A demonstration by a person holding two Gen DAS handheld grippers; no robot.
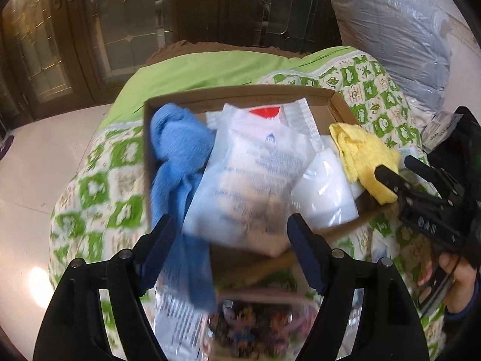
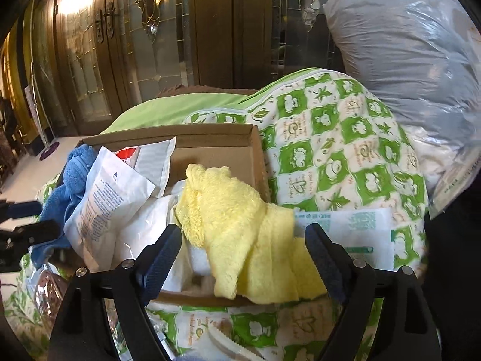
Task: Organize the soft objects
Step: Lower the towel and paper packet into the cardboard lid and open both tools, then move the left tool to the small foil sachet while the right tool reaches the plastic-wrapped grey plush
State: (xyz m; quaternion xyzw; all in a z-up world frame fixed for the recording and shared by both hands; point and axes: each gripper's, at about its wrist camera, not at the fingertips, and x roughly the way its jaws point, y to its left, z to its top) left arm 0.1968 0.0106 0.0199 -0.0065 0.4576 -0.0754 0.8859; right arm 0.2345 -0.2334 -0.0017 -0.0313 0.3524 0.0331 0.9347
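Inside the cardboard box (image 2: 210, 147), fluffy yellow towel (image 2: 240, 234) draped its right edge beside blue terry cloth (image 1: 177, 156) and a crinkly pouch (image 1: 255, 174), print unreadable; left claw (image 1: 231, 255) and right claw (image 2: 243, 258) gaped, gripping nothing.

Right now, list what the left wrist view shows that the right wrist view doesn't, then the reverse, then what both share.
Only the left wrist view: the person's hand holding the right gripper, and a colourful printed packet below the left gripper.

Only the right wrist view: a green-printed white packet on the quilt, beside the box.

Both: the cardboard box, blue towel, yellow towel, white printed pouch, and both grippers open.
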